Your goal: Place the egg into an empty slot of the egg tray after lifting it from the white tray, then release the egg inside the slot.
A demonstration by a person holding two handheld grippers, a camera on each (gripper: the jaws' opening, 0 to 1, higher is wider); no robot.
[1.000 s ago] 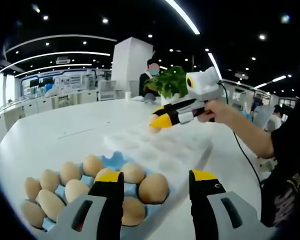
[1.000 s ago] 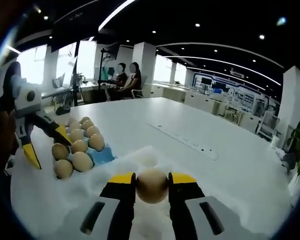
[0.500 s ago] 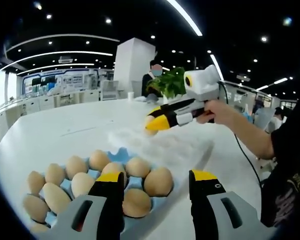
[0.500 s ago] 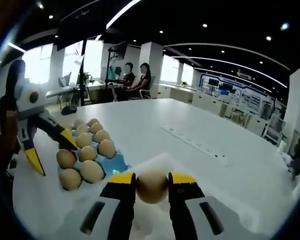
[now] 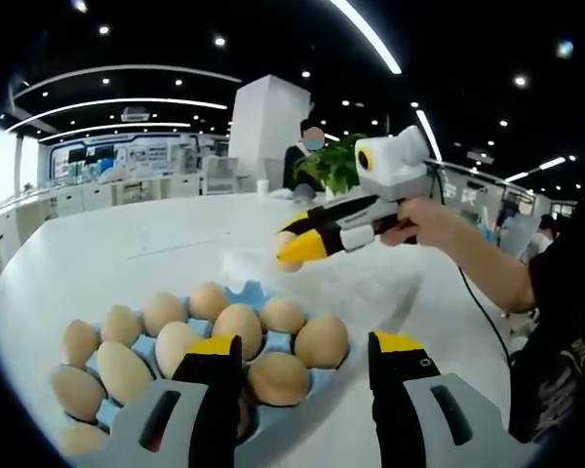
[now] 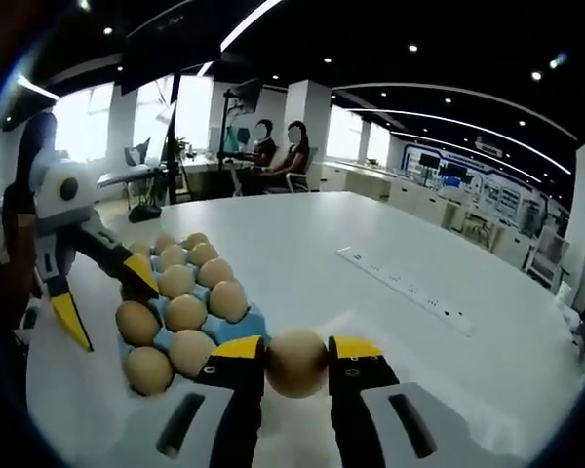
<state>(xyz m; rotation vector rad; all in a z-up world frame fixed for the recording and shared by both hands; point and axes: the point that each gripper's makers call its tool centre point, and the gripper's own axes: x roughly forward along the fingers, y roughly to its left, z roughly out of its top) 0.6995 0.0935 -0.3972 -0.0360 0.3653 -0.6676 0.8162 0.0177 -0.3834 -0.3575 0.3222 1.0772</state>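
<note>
A: How far along is it?
B: On the white desk (image 6: pixel 302 244), the blue egg tray (image 6: pixel 239 325) is nearly full. The right gripper (image 6: pixel 296 351) grips the egg (image 6: pixel 296 362), lifted, not yet slotted.
A: The left gripper (image 5: pixel 302 351)?
B: Open, empty, above the tray's near edge.

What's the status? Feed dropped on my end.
Right gripper shut on egg, above the table. Left gripper open, over blue egg tray, nearly full. Open slot at tray's near corner; path clear.
</note>
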